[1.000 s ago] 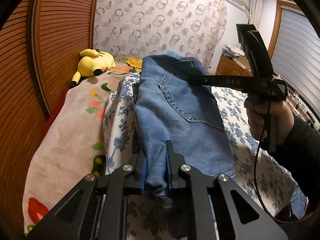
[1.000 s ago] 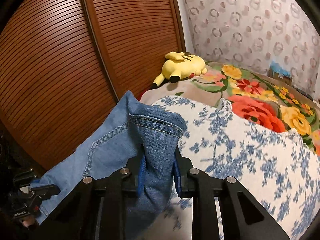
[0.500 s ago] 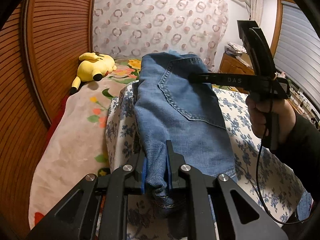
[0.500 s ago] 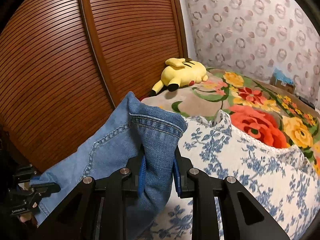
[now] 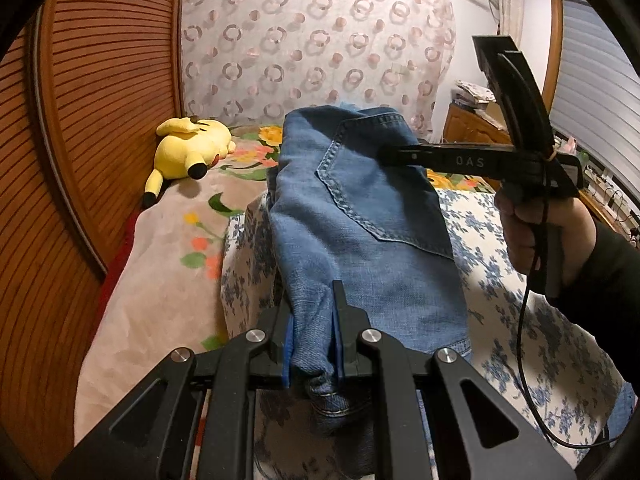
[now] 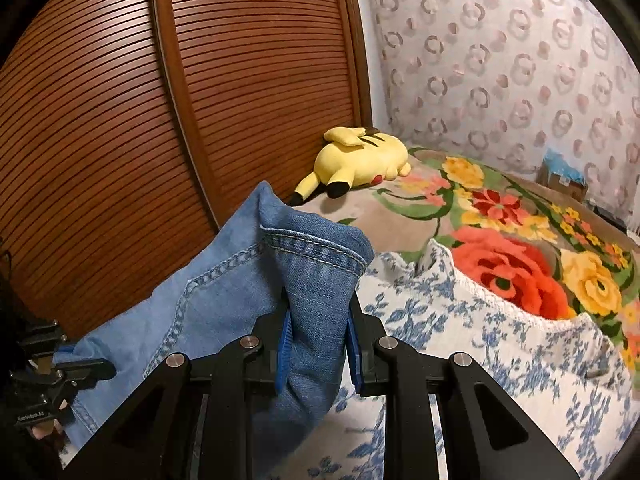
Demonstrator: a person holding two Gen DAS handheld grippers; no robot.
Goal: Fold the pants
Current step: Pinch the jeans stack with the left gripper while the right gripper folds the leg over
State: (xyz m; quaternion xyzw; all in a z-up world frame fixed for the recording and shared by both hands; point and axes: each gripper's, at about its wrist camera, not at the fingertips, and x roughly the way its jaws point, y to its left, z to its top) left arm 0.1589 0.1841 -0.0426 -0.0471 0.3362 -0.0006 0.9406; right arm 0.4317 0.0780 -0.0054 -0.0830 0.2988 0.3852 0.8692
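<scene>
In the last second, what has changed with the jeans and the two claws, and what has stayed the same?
Both views have shifted a little: the yellow plush toy and the floral blanket now sit farther right in each view, so both claws swung slightly, carrying the jeans along. Nothing was taken or released. The left claw and the right claw stay shut on the denim, held over the blue-flowered cover.

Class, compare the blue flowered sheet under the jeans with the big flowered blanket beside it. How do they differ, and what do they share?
The sheet is white with small blue flowers; the blanket is tan with large red, orange and yellow flowers. The jeans, gripped by both tongs, hang over the sheet; a yellow plush toy lies on the blanket. Both are floral bedding on one bed.
</scene>
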